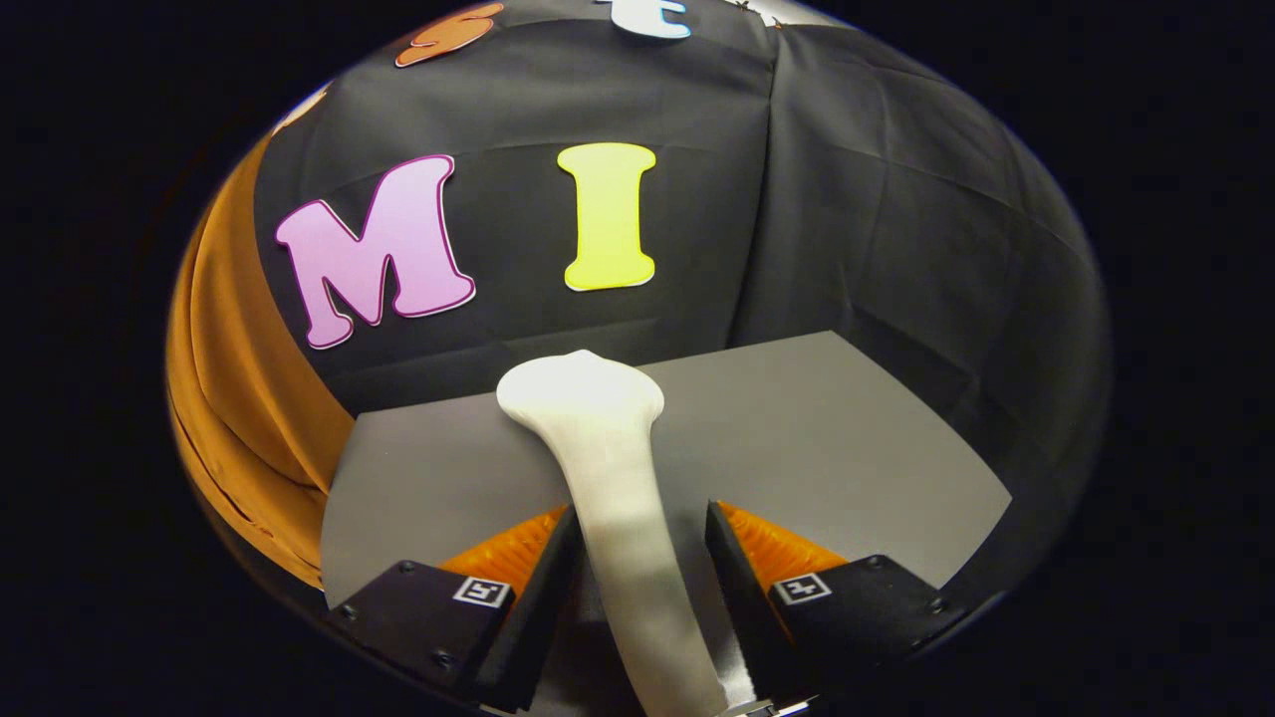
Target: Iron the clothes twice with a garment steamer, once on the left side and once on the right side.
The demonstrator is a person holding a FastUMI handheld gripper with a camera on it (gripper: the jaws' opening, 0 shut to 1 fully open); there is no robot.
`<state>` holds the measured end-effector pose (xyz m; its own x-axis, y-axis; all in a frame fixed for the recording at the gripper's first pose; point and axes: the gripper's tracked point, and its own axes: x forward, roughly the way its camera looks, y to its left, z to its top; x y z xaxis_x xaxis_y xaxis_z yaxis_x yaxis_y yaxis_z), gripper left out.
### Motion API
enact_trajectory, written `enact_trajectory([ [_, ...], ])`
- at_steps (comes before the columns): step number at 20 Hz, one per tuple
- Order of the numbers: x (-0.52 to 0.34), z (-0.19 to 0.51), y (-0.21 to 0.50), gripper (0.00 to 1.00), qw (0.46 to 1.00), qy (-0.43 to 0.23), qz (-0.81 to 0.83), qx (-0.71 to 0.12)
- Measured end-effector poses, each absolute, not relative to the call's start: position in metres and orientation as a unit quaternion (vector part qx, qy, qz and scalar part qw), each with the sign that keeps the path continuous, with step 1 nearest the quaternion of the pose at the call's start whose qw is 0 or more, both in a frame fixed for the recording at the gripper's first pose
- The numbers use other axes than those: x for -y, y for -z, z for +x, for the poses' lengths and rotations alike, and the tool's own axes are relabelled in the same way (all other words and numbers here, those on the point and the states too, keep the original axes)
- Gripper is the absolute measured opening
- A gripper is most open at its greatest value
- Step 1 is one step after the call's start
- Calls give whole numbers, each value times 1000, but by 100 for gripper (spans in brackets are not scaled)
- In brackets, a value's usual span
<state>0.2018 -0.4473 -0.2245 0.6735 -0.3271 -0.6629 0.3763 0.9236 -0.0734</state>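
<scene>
A white garment steamer (588,398) lies on the grey table (847,438), its broad head pointing away toward the table's far edge. Its long handle runs back between the fingers of my gripper (640,510). The left finger (553,558) sits right against the handle, while a narrow gap shows between the handle and the right finger (732,558). The gripper stands open around the handle. An orange garment (239,398) hangs off to the left, beyond the table's left edge, falling in soft folds.
Black cloth walls stand close behind the table and to its right. Bare grey tabletop stretches to the right of the steamer. The table's left edge meets the hanging orange cloth.
</scene>
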Motion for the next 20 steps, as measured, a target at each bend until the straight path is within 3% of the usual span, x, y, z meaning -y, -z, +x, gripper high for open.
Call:
enact_trajectory([
  [1,446,201,227,74,913,188,38,-361],
  [2,438,200,224,59,913,186,40,-360],
  [5,435,199,217,47,915,180,43,-359],
  [20,422,164,126,46,947,234,36,-219],
])
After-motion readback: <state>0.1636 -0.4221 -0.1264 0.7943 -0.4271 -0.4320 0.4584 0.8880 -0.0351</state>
